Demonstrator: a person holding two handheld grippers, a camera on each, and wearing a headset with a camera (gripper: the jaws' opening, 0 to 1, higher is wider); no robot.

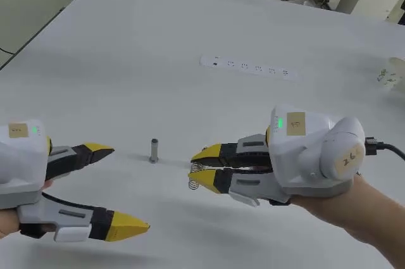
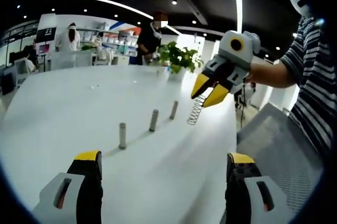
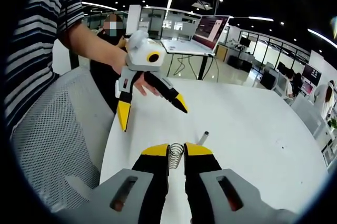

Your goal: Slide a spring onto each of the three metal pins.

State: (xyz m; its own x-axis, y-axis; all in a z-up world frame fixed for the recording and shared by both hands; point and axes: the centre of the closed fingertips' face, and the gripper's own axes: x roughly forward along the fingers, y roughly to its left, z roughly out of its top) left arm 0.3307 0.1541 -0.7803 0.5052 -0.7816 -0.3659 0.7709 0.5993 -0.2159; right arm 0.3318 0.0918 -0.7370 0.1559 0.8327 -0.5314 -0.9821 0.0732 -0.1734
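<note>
My right gripper [image 1: 202, 166] is shut on a small wire spring [image 1: 194, 180] just above the white table [image 1: 126, 60]. In the right gripper view the spring [image 3: 176, 155] stands between the yellow tips, and one metal pin [image 3: 203, 137] rises just beyond them. The left gripper view has three upright pins in a row: near [image 2: 122, 136], middle [image 2: 154, 120] and far [image 2: 174, 109]. The middle one looks ribbed. There the right gripper [image 2: 206, 96] hangs the spring [image 2: 196, 110] to the right of the far pin. My left gripper [image 1: 120, 187] is open and holds nothing, left of a pin [image 1: 154, 150].
A white power strip [image 1: 249, 68] lies farther back on the table, and a paper cup [image 1: 392, 73] stands at the right edge. A potted plant [image 2: 179, 58] and people are beyond the table's far end. A mesh chair [image 3: 58, 129] is beside the person.
</note>
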